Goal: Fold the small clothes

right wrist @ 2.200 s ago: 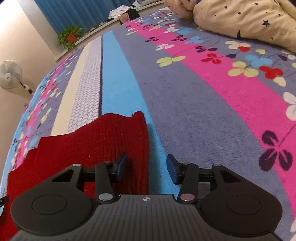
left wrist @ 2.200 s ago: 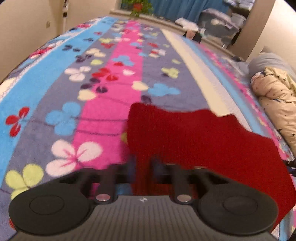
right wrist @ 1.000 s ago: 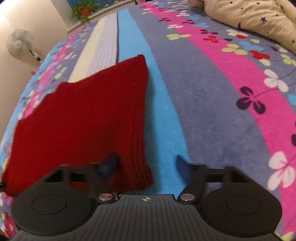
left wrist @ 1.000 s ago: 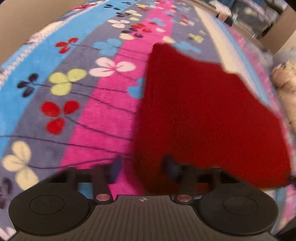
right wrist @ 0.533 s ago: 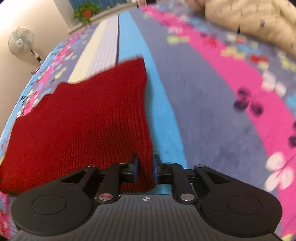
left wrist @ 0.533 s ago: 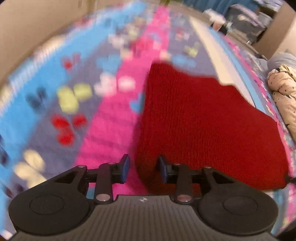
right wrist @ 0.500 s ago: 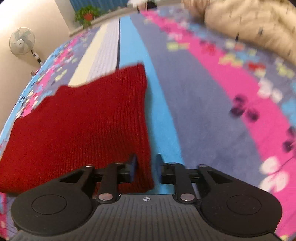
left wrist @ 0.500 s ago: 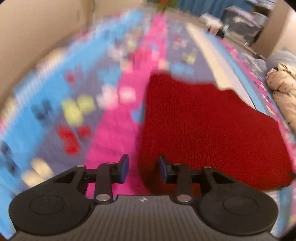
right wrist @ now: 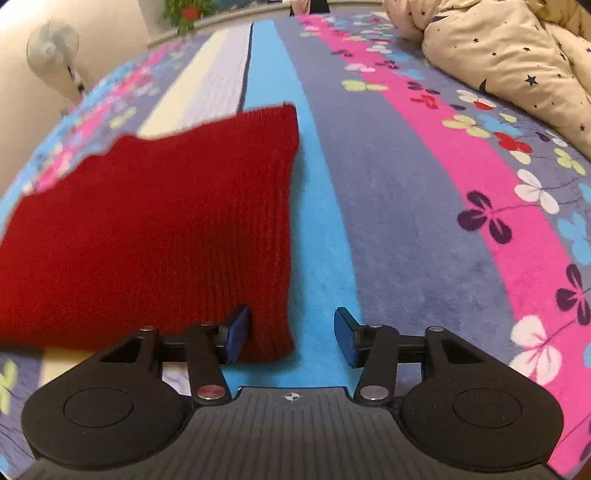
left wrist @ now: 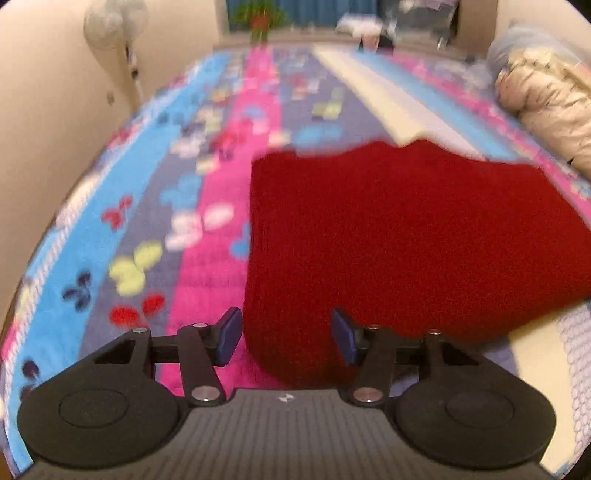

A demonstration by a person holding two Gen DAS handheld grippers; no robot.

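A dark red knitted garment [left wrist: 406, 236] lies folded flat on the striped flowered bedspread [left wrist: 159, 206]. In the left wrist view its near left corner lies between the blue pads of my left gripper [left wrist: 286, 334], which is open. In the right wrist view the same garment [right wrist: 159, 229] fills the left half, and its near right corner hangs between the pads of my right gripper [right wrist: 291, 336], also open. Neither gripper holds the cloth.
A cream quilt with dark stars [right wrist: 517, 59] is bunched at the right of the bed; it also shows in the left wrist view [left wrist: 550, 96]. A standing fan [left wrist: 110, 29] and a potted plant [left wrist: 258, 18] stand beyond the bed by the wall.
Both grippers were nearly shut on the garment's near corners half a second ago; both have opened and let the cloth go. The garment now lies flat, and the cameras have pulled back slightly.
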